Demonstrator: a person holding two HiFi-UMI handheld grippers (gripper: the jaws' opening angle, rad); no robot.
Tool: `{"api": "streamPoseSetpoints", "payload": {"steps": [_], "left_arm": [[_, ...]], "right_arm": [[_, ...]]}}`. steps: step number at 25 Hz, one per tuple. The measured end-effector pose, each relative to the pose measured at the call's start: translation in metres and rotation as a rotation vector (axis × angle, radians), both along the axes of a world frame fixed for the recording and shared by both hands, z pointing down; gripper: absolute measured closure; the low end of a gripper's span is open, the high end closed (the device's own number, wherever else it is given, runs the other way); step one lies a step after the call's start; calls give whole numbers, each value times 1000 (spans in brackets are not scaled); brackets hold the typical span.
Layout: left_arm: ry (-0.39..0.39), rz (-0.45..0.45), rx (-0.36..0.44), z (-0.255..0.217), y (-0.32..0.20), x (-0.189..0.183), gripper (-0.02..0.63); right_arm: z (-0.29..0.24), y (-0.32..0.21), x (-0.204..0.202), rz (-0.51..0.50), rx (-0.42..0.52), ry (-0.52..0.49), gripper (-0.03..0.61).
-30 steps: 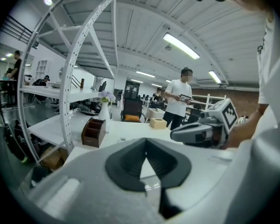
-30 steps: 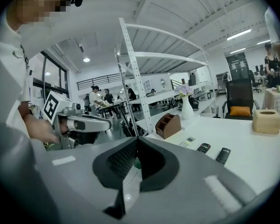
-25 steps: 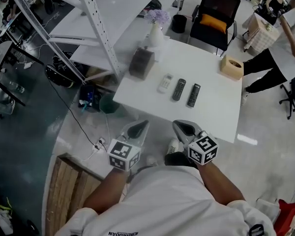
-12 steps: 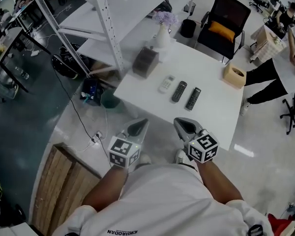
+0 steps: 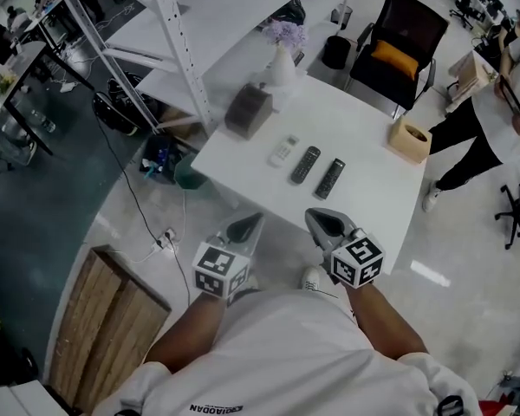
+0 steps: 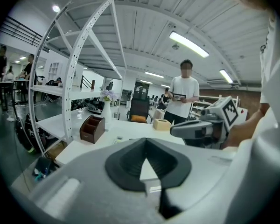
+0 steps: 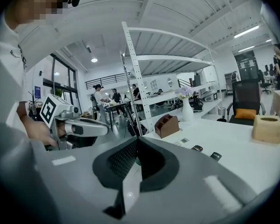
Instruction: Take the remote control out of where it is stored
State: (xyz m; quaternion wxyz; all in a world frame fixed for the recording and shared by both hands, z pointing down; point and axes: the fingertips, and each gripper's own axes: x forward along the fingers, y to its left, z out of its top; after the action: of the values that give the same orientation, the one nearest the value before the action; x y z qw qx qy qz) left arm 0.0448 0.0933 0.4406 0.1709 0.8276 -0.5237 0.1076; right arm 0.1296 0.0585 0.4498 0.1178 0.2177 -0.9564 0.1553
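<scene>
at the lower middle of the head view, the left gripper (image 5: 243, 226) and right gripper (image 5: 327, 224) hang side by side in front of the person's body, short of the white table (image 5: 373, 202). both have their jaws pressed together on nothing. further up, at frame centre, three remotes lie flat in a row on the open tabletop: a white remote (image 5: 283, 151), a black remote (image 5: 305, 165) and a second black remote (image 5: 330, 178). just beyond them, up and left, stands the brown holder (image 5: 248, 110); its inside cannot be made out. this fits either remotes already out, or one hidden in the holder. any grasp would first need the jaws spread and a reach past the near edge.
</scene>
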Motion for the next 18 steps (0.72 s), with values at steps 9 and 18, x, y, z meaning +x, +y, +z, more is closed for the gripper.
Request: {"api": "streamPoseSetpoints", "payload": {"steps": [9,18], "left_arm": [[-25,2,8,-6,-6,5,612],[-30,27,3,-4,-7,15,612]], "right_arm": [[1,-6,6,-11,1,5,574],[5,-4,8,-5,-3,5,574]]}}
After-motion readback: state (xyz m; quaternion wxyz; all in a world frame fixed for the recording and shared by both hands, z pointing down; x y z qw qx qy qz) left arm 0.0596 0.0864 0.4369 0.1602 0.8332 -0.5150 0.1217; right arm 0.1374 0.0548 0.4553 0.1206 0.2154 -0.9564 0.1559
